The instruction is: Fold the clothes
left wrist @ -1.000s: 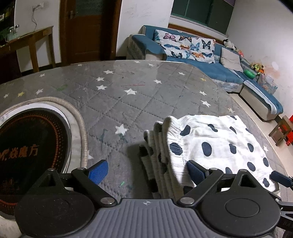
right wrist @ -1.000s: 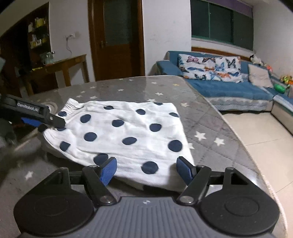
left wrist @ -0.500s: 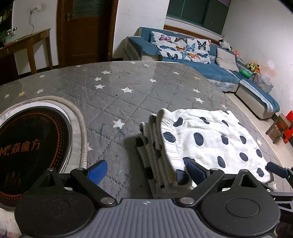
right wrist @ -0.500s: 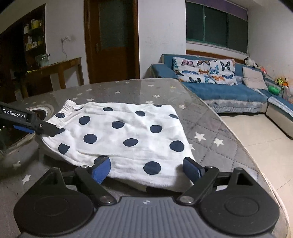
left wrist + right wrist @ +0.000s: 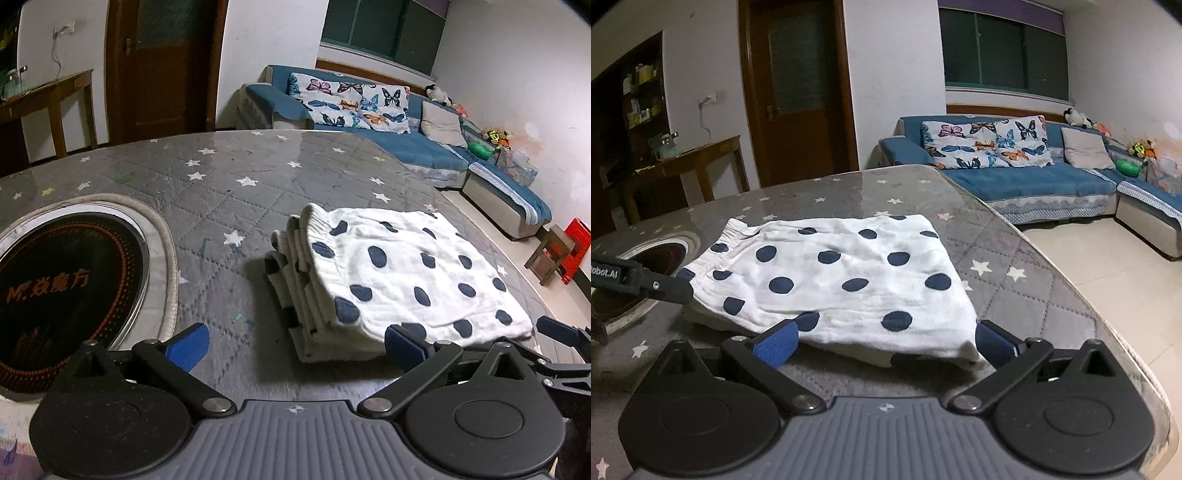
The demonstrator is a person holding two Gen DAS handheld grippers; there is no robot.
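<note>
A white garment with navy dots (image 5: 406,273) lies folded in a flat stack on the grey star-patterned table (image 5: 221,177), its elastic waistband end toward the left. My left gripper (image 5: 295,345) sits just short of the stack's near left corner; its jaws are opening, and the pads touch no cloth. The right gripper (image 5: 885,342) faces the garment (image 5: 834,273) at its near edge. Its jaws are opening too, with the edge lying loose between the blue pads. One left gripper finger (image 5: 646,280) shows by the waistband, and a right gripper pad (image 5: 557,330) shows at the far right.
A round black cooktop (image 5: 55,280) is set into the table on the left. The table's curved edge (image 5: 1108,317) drops to tiled floor on the right. Beyond stand a blue sofa (image 5: 406,140), a wooden side table (image 5: 698,158) and a red stool (image 5: 574,247).
Both grippers' jaws have spread wider. The left gripper has drawn back from the waistband end, so its right finger no longer overlaps the cloth. The garment lies still.
</note>
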